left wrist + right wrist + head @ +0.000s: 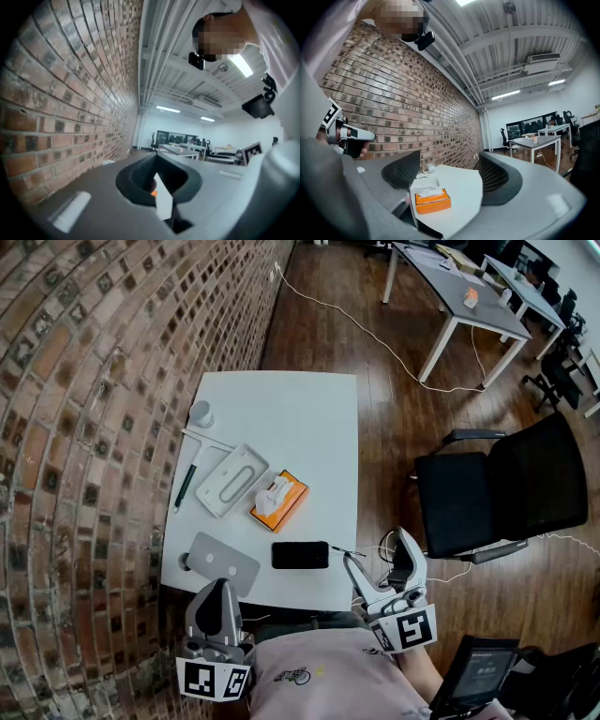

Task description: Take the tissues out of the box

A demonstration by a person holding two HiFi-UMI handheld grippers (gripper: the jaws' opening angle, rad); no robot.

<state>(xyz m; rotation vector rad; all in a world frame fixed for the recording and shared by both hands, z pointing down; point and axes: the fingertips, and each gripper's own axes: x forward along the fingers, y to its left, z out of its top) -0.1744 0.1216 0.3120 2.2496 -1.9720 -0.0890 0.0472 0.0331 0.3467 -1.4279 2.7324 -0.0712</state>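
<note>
An orange tissue box (278,501) lies on the white table (300,418), with a white tissue standing out of its top. My right gripper (377,547) hangs off the table's near right corner, open and empty. In the right gripper view the tissue box (432,201) sits low between its spread jaws (450,177), well ahead of them. My left gripper (220,589) is at the near left edge, shut on nothing. In the left gripper view its jaws (158,161) meet and hide most of the table; only a sliver of orange shows through them.
On the table are a white cup (201,414), a white tray (232,480), a dark pen (186,486), a black phone (300,555) and a grey flat object (222,563). A brick wall runs along the left. A black office chair (506,488) stands to the right.
</note>
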